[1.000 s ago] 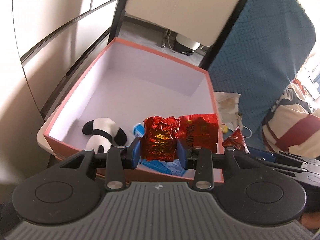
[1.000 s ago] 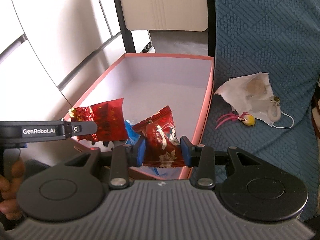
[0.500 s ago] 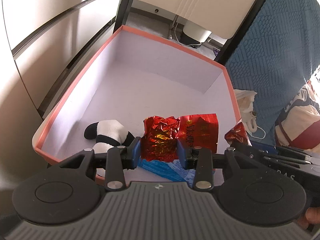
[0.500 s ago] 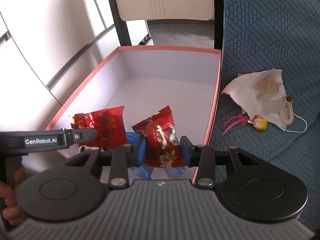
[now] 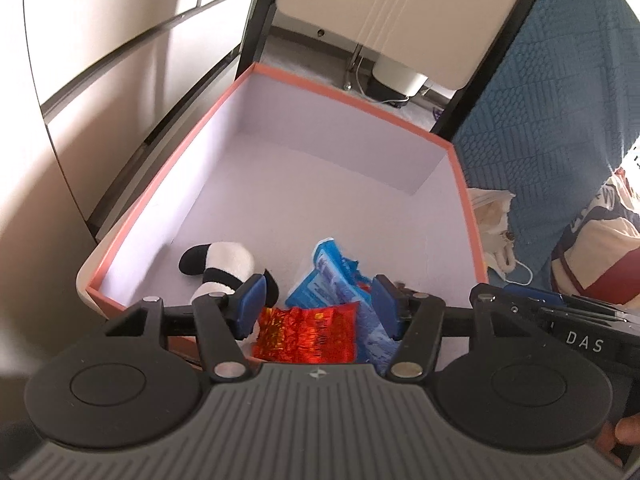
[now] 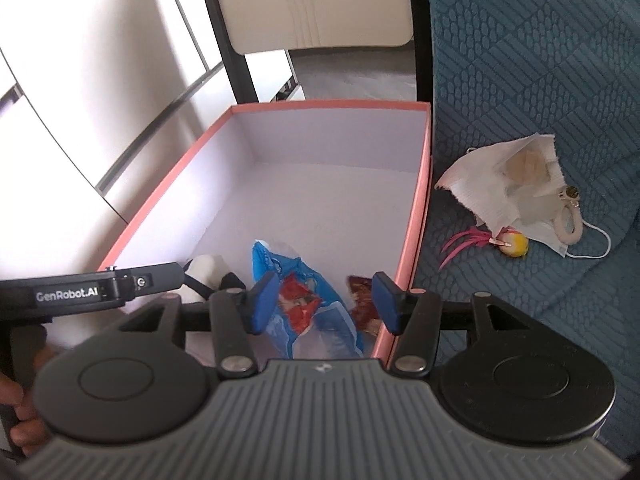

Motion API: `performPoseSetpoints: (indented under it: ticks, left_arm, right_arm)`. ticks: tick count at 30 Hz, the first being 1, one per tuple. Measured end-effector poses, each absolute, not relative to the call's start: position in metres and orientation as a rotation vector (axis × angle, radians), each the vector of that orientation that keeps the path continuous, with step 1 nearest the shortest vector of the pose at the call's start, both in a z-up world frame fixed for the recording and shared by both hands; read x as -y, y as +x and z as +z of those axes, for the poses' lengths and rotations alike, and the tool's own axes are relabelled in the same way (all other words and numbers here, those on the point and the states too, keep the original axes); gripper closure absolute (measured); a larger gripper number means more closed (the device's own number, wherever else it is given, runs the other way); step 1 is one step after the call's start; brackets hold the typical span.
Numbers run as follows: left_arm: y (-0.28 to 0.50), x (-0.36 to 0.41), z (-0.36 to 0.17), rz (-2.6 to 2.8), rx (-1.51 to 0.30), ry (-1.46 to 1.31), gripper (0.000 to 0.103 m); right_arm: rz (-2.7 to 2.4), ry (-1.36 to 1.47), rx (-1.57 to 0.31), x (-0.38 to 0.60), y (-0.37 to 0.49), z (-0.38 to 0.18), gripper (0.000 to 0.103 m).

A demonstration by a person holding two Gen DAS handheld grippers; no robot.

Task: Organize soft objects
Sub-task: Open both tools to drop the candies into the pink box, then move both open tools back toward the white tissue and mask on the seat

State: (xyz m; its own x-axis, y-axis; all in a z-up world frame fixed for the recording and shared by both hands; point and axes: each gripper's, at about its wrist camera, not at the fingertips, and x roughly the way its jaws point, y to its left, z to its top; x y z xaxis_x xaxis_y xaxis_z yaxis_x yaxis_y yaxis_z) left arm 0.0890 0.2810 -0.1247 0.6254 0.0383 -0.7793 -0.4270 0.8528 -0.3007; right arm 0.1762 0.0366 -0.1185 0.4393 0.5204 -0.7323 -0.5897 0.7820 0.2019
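Note:
Both grippers hover over the near end of a pink-rimmed box (image 5: 344, 94) with a white inside. The jaws of my left gripper (image 5: 319, 307) are opening, and a crinkled red foil packet (image 5: 308, 332) lies loose below them, free of the pads. My right gripper (image 6: 324, 307) is also opening, with nothing pressed between its pads. Under it a dark red snack packet (image 6: 362, 300) rests by the box's right wall (image 6: 420, 200). A blue packet (image 6: 320, 320) and a panda plush (image 5: 220, 268) lie on the box floor.
On the blue sofa cover (image 6: 540, 80) right of the box lie a white tissue (image 6: 500, 184), a face mask (image 6: 560, 240) and a yellow ball with pink feathers (image 6: 514, 243). A chair back (image 6: 312, 4) stands behind the box. A striped cushion (image 5: 592, 248) is far right.
Both grippers held red packets before and have opened. The packets have dropped into the box near the blue packet. Both grippers moved a little further over the box.

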Motion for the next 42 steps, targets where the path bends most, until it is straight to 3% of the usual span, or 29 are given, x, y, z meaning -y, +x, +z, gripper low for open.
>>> performPoseSetpoints:
  ticks: [16,42]
  left_arm:
    - [0.071,-0.219,-0.087,0.212,-0.760,-0.427,0.039]
    - [0.073,-0.093,-0.080,0.051,-0.713,-0.351,0.039]
  right_arm:
    - [0.626,-0.059,-0.767,0.030,0.152,-0.091,0.048]
    - [0.426,-0.045,-0.683,0.166,0.122,-0.093,0.048]
